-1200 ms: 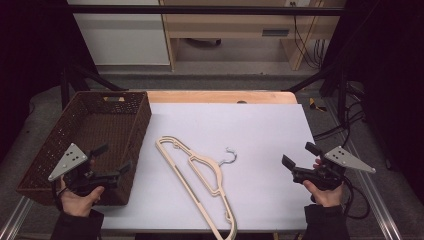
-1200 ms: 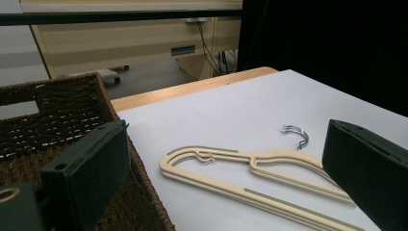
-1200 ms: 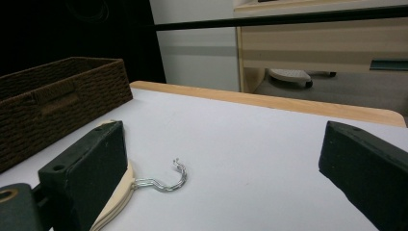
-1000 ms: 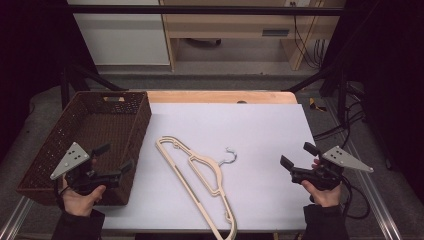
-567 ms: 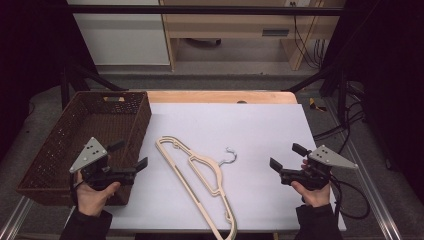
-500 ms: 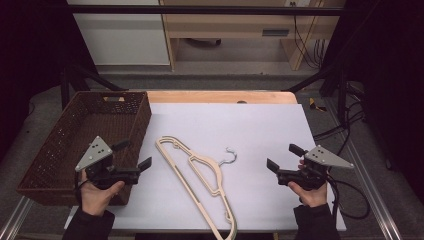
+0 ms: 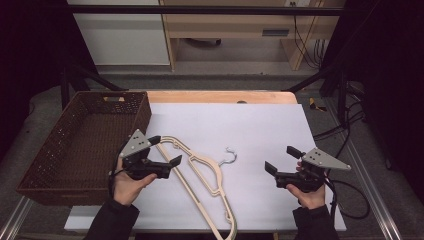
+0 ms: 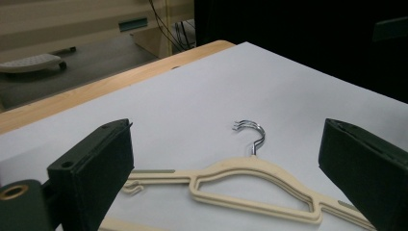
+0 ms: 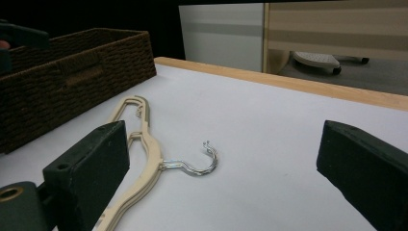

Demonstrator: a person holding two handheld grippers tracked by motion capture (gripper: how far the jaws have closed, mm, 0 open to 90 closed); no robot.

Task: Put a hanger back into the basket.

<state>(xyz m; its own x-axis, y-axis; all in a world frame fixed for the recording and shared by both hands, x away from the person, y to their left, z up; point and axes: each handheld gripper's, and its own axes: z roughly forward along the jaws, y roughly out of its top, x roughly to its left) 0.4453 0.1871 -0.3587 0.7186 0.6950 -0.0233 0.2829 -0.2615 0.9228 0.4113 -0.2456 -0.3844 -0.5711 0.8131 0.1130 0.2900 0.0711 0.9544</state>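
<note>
Nearest the person, two hands come up over the near edge of the white table sheet [image 7: 260, 120], each holding a gripper. The left gripper [image 7: 164, 151] hovers over the left end of the cream plastic hangers [image 7: 205, 180], its jaws spread wide and empty, with the hangers' shoulder seen between them in the left gripper view. The right gripper [image 7: 281, 160] sits well to the right of the hangers, jaws likewise wide apart and holding nothing, pointed toward the metal hook [image 7: 230, 156]. The hangers lie flat as a stack, running diagonally across the sheet. Left of the hangers and farther back stands a brown wicker basket [image 7: 55, 165]. Beyond the hangers runs the table's wooden far edge [image 7: 220, 96].
</note>
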